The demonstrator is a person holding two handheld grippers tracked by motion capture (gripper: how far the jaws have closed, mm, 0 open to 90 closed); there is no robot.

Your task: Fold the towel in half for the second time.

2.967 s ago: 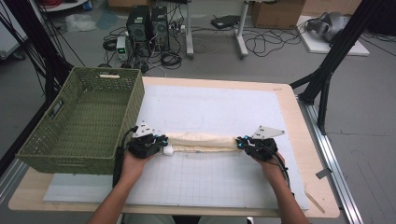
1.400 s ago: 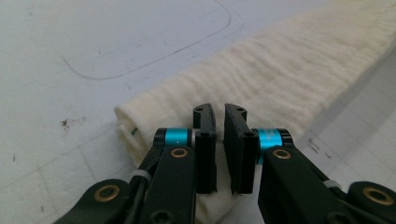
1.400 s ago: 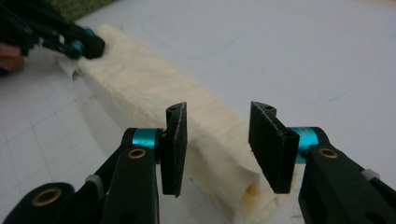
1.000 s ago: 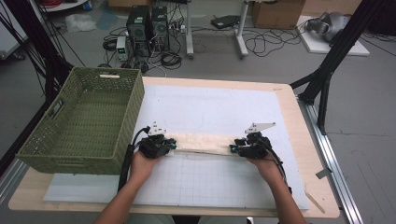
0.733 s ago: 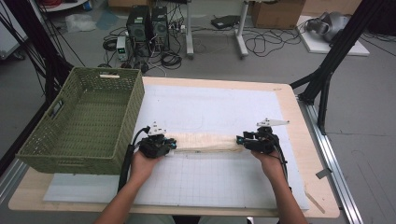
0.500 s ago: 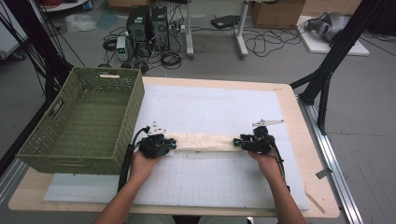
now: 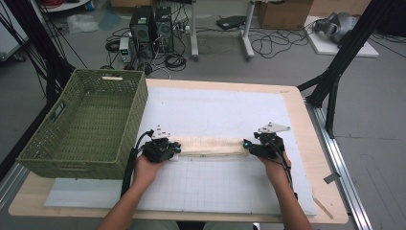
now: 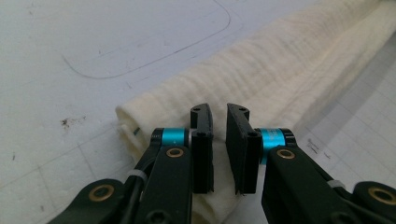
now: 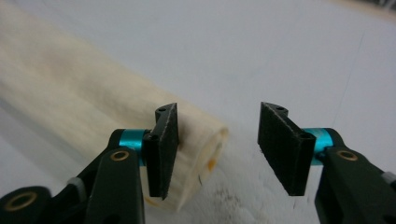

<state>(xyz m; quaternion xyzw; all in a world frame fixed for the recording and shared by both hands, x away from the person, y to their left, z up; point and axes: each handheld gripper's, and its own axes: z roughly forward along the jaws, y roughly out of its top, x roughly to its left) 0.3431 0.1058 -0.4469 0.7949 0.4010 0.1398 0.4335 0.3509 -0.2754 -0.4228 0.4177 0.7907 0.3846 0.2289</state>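
A rolled cream towel (image 7: 210,145) lies across the white mat (image 7: 215,110) near the front of the table (image 7: 306,143), stretched between my two grippers, with a green basket (image 7: 86,124) to its left. My left gripper (image 8: 219,122) sits at the towel's left end with its jaws nearly together; there is a slim gap between the pads, and I cannot tell whether a fold of cloth is pinched there. My right gripper (image 9: 217,128) stands at the right end, jaws well apart and just now opening further; the rolled end lies just beside the left pad, and nothing is clamped.

I judge the towel light, soft and limp: lifted from one end it would sag and likely unroll, and the loose weave should give the pads good friction. The best hold, in my view, is across the full roll at each end, squeezing every layer together, so that both hands lift level.
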